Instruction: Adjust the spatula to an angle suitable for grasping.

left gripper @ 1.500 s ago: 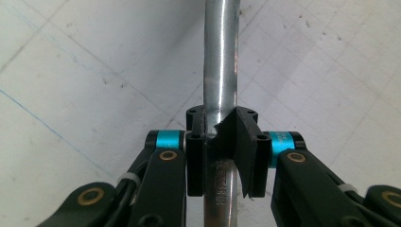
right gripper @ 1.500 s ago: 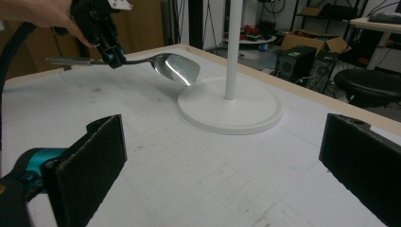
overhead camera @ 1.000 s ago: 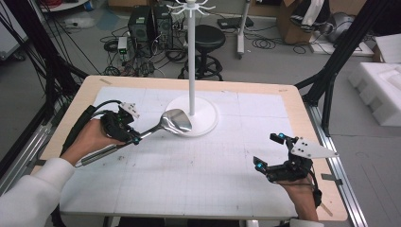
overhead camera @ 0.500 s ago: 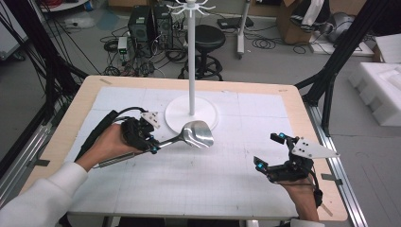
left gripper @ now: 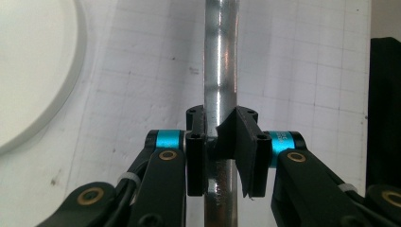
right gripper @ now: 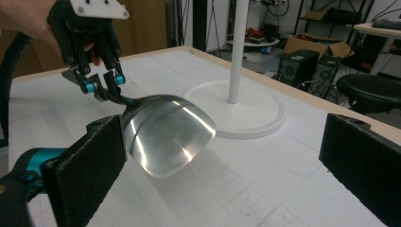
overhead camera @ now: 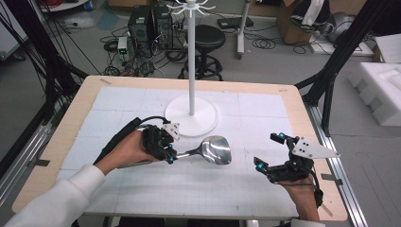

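Ladle, steel: handle end hidden under the left hand; in the left gripper view the bowl is cut off past the top edge. Left tool: forearm enters from lower left, jaws clamped on the handle. Right tool: held near the surface's right edge, jaws wide apart, gripping nothing. Ladle position: above the surface, just in front of the white stand's base. Long axis runs left to right, bowl toward the right tool
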The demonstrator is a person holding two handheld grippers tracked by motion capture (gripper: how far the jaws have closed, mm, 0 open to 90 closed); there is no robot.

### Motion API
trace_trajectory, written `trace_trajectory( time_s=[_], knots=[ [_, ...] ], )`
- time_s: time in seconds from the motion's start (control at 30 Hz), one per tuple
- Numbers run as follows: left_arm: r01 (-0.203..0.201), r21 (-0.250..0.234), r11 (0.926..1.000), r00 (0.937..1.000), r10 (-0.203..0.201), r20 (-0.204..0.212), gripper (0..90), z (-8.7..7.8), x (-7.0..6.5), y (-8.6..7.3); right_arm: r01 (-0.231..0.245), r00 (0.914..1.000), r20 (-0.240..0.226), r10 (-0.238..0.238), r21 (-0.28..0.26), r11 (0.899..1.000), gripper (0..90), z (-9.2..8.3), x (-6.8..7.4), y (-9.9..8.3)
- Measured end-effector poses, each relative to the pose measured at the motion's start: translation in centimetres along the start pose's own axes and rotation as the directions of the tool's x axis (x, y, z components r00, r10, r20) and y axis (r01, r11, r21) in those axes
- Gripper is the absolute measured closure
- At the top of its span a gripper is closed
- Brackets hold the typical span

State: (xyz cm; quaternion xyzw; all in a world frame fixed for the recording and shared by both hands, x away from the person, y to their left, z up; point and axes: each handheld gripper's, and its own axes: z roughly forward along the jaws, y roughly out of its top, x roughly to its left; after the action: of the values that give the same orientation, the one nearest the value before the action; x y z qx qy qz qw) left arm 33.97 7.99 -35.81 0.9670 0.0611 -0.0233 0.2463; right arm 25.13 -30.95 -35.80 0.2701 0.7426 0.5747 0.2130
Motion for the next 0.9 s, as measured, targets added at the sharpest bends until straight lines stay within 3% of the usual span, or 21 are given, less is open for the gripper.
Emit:
trace_trajectory(
  time_s=[0.23,0.3,0.37,0.9],
  knots=[
    [-0.066,-0.004,0.9978,0.997,0.066,0.04,75.2,2.4,-0.8,1.9,0.006,1.0,0.0,-0.006,-0.008,1.0,0.4,-0.2,-0.1,0.1],
    [-0.067,-0.005,0.9978,0.9963,0.067,0.055,75.1,2.7,-0.9,2.1,0.007,1.0,0.0,-0.007,-0.008,1.0,0.4,-0.2,-0.1,0.1],
    [-0.111,0.005,0.9938,0.9916,0.111,0.068,75.1,3.5,-1.2,2.4,0.003,1.0,-0.002,-0.003,-0.004,1.0,0.4,-0.2,0.0,0.1],
    [-0.158,0.022,0.9872,0.982,0.155,0.108,75.0,6.5,-1.6,2.5,0.001,1.0,-0.001,-0.001,0.001,1.0,0.4,-0.1,-0.1,-0.1]
  ],
)
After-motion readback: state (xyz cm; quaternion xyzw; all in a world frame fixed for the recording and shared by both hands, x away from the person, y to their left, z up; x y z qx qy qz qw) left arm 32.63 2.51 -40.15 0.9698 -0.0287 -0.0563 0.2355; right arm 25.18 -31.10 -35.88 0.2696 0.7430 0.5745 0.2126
